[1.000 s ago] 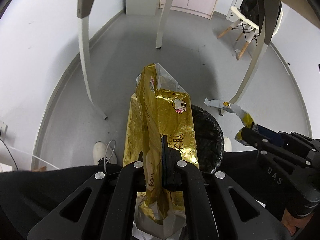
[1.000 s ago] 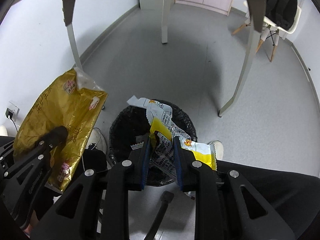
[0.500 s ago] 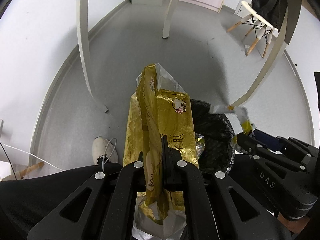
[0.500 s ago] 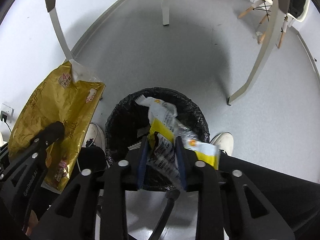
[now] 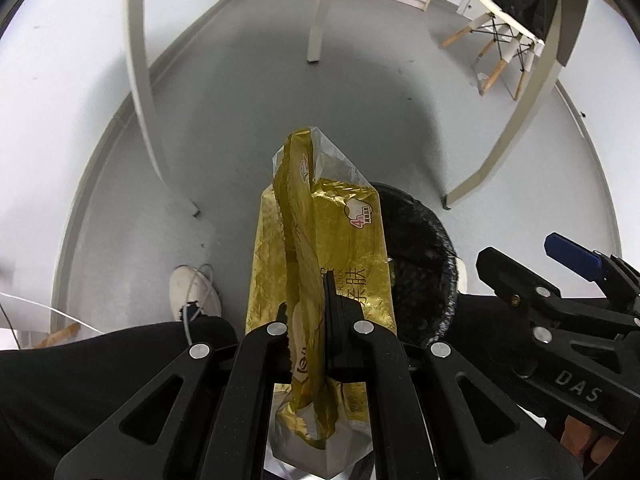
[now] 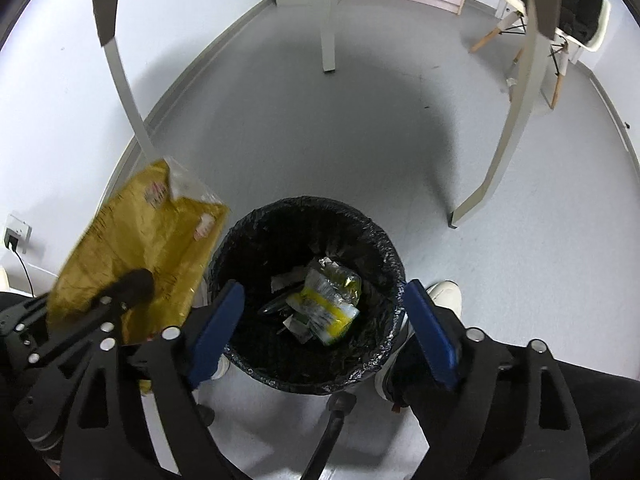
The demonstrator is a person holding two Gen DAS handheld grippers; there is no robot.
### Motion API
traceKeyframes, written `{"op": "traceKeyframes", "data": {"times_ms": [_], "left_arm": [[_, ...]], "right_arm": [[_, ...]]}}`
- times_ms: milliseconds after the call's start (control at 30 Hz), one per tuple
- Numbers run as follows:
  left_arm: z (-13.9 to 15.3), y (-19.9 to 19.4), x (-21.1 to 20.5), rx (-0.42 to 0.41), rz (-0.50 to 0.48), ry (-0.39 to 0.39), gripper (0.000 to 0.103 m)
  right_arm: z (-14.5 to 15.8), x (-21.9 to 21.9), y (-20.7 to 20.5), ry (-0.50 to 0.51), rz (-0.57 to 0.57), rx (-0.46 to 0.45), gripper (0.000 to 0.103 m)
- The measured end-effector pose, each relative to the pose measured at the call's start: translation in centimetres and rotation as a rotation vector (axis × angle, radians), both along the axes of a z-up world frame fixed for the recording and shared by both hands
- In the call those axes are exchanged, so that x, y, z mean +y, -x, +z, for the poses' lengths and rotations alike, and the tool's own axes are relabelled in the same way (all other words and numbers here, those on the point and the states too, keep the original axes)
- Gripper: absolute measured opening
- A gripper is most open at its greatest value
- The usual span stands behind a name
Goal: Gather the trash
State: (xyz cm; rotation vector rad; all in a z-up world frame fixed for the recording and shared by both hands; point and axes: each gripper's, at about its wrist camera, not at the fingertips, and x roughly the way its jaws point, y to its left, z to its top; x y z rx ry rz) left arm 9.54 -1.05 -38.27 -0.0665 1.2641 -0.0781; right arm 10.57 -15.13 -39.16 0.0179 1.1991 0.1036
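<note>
The right gripper's (image 6: 320, 316) blue-padded fingers (image 6: 218, 322) stand wide apart with nothing between them, held directly above the bin; the left gripper's (image 5: 316, 320) black fingers (image 5: 342, 316) are clamped together on a gold foil bag.

A grey floor (image 6: 320, 140) fills both views, with pale table legs (image 6: 328, 20) rising from it and a white chair (image 5: 504, 36) with wooden legs in the far corner.

A round trash bin (image 6: 240, 248) lined with a black plastic bag sits on the floor between the person's white shoes (image 5: 194, 292) (one shows on each side of it in the right wrist view).

The gold foil bag (image 5: 320, 248), crinkled and with a clear plastic edge at its top, is held upright to the left of the bin, its lower corner near the rim.

Inside the bin lies a crumpled yellow-and-white wrapper (image 6: 324, 304), resting on other scraps at the bottom.
</note>
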Motion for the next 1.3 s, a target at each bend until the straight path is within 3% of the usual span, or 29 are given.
{"op": "traceKeyframes", "data": {"times_ms": [233, 500, 633, 767, 1067, 1300], "left_arm": [[-0.3, 0.1, -2.3, 0.002, -0.039, 0.014, 0.004], [-0.4, 0.3, -3.8, -0.004, -0.071, 0.016, 0.009], [-0.3, 0.3, -3.8, -0.017, -0.071, 0.017, 0.041], [0.0, 0.5, -3.8, -0.042, -0.061, -0.004, 0.061], [2.1, 1.2, -2.7, -0.090, -0.025, -0.023, 0.089], [6.9, 2.7, -1.7, -0.159, -0.005, -0.012, 0.097]], "right_arm": [[0.7, -2.7, 1.0, 0.007, -0.036, -0.046, 0.091], [0.5, -5.1, 1.1, 0.014, -0.106, -0.046, 0.091], [0.7, -5.4, 1.2, 0.015, -0.125, -0.049, 0.091], [0.8, -5.8, 1.2, 0.011, -0.141, -0.054, 0.091], [1.7, -6.0, 1.5, 0.014, -0.134, -0.068, 0.091], [5.2, -5.9, 2.6, 0.045, -0.129, -0.130, 0.091]]}}
